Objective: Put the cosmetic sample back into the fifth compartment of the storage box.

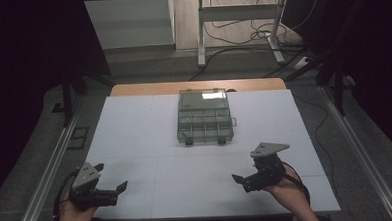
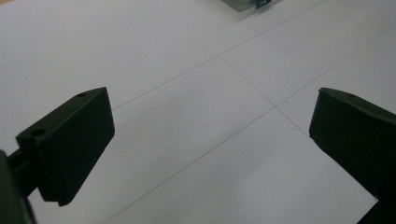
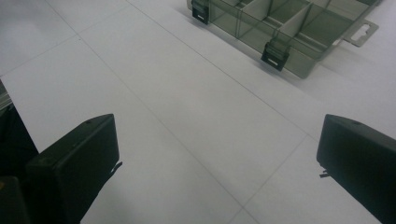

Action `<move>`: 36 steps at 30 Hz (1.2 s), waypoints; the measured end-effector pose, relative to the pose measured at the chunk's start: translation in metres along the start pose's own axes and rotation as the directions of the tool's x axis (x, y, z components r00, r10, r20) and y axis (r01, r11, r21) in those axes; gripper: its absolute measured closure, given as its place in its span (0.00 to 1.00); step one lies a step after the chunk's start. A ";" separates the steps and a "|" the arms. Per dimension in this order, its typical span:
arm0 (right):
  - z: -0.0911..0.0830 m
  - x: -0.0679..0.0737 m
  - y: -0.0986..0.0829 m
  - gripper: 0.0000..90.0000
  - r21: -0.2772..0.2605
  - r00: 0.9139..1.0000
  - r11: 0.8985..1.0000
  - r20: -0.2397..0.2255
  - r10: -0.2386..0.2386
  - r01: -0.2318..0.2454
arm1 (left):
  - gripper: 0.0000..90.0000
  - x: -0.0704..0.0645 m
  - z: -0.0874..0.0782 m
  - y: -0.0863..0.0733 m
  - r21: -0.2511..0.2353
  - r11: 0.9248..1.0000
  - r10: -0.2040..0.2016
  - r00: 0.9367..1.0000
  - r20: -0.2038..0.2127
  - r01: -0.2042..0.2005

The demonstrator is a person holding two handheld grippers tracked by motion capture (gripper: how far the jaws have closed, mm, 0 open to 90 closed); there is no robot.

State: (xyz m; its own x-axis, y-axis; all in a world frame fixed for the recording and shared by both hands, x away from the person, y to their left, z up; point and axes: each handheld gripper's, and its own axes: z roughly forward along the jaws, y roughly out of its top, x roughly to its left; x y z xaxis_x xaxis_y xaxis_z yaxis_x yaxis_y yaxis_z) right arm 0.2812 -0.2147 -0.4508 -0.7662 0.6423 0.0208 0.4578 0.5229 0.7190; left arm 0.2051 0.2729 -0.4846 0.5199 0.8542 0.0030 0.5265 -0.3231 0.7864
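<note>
I held the left gripper [image 1: 110, 190] at lower left and the right gripper [image 1: 246, 179] at lower right, jaws apart, empty. The box [image 1: 205, 121], centre frame, looked light, rigid and slick; I judged its front latches [image 3: 274, 54] the best hold.

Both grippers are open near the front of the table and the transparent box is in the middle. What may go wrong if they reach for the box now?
1. The clear grey plastic compartment box lies loose on the smooth white table, so a push from one side may slide it.
2. Its two small black latches face the left gripper and right gripper; wide jaws could slip off them.
</note>
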 end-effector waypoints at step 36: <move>-0.055 -0.018 -0.049 0.00 -0.026 0.987 0.997 0.142 0.073 -0.070 | 0.01 -0.001 0.000 0.000 0.004 1.000 0.000 1.000 -0.008 0.000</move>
State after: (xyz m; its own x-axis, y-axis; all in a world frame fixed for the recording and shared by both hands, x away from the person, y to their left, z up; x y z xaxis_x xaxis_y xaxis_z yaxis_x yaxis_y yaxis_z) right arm 0.2475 -0.2825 -0.4480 -0.6589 0.7518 -0.0253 0.4984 0.4616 0.7339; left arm 0.2048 0.2724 -0.4846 0.5143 0.8576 0.0077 0.5292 -0.3244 0.7840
